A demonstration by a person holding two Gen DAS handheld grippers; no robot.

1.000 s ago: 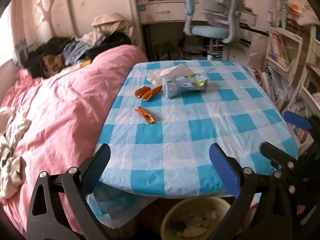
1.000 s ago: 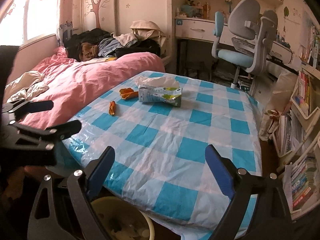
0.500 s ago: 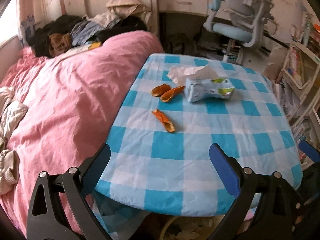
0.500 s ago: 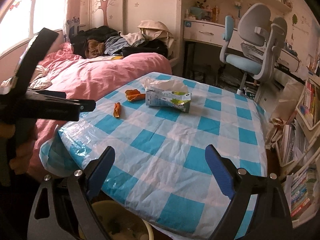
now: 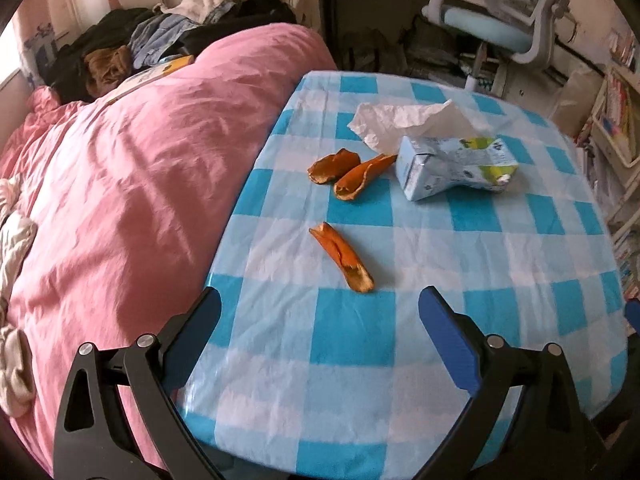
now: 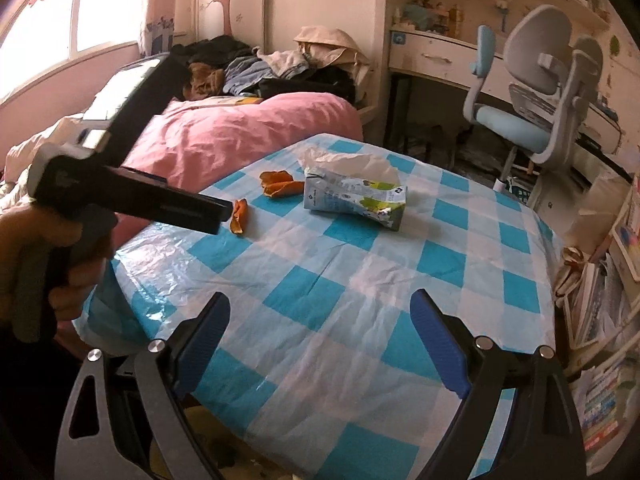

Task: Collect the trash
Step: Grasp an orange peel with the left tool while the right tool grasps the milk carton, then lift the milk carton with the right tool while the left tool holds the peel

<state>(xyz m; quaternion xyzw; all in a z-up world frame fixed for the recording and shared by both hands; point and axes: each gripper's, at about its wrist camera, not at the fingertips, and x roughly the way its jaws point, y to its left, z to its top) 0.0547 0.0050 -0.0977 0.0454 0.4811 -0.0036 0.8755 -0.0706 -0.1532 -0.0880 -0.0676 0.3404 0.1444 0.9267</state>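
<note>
My left tool (image 5: 320,312) hangs agape over the checked table (image 5: 500,280), a peel (image 5: 342,257) just ahead, two more peels (image 5: 350,176) beside the carton (image 5: 452,168) and tissue (image 5: 400,120). The right tool (image 6: 320,320), also agape, alone shows my hand (image 6: 48,256) and, dimly below, perhaps a bin (image 6: 236,460).

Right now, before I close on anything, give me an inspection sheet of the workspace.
Surface: table under a blue-and-white checked plastic cover, wrinkled.
Job's things: lone orange peel nearest; two peels touching each other; crushed carton on its side; white tissue behind it.
Clutter: nothing else seen on the table.
Grippers: left gripper open, empty, aimed near the lone peel; right gripper open, empty.
Cables: nothing seen.
Surroundings: pink duvet against the table edge; desk chair; bookshelves.
</note>
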